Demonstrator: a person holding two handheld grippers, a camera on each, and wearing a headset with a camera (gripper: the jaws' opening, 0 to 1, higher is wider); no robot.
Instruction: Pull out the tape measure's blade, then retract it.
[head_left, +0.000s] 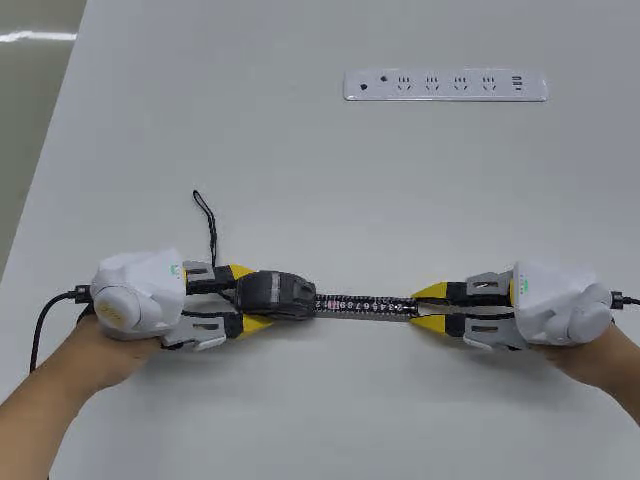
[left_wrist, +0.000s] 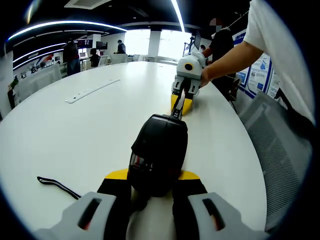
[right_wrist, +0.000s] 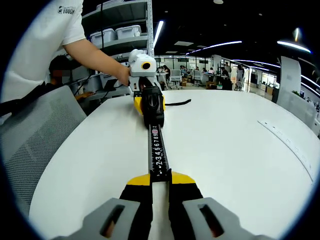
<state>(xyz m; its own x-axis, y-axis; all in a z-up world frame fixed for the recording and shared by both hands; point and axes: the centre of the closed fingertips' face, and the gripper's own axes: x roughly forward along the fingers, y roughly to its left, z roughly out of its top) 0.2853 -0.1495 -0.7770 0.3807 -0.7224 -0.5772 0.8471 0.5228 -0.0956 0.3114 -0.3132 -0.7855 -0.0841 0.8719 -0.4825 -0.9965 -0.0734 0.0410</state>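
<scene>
Pulling seems partly done: a short length of blade (head_left: 365, 303) is out of the tape measure (head_left: 278, 295) and lies stretched low over the table (head_left: 300, 150) between the two grippers. The left gripper (head_left: 248, 298) has its jaws pressed on both sides of the black case. The right gripper (head_left: 426, 307) pinches the blade's tip, its jaws almost together. I judge that more pulling may come, and the retracting is all left to do. As a container there is the case itself; the rest of the blade is, I suppose, wound inside it.
</scene>
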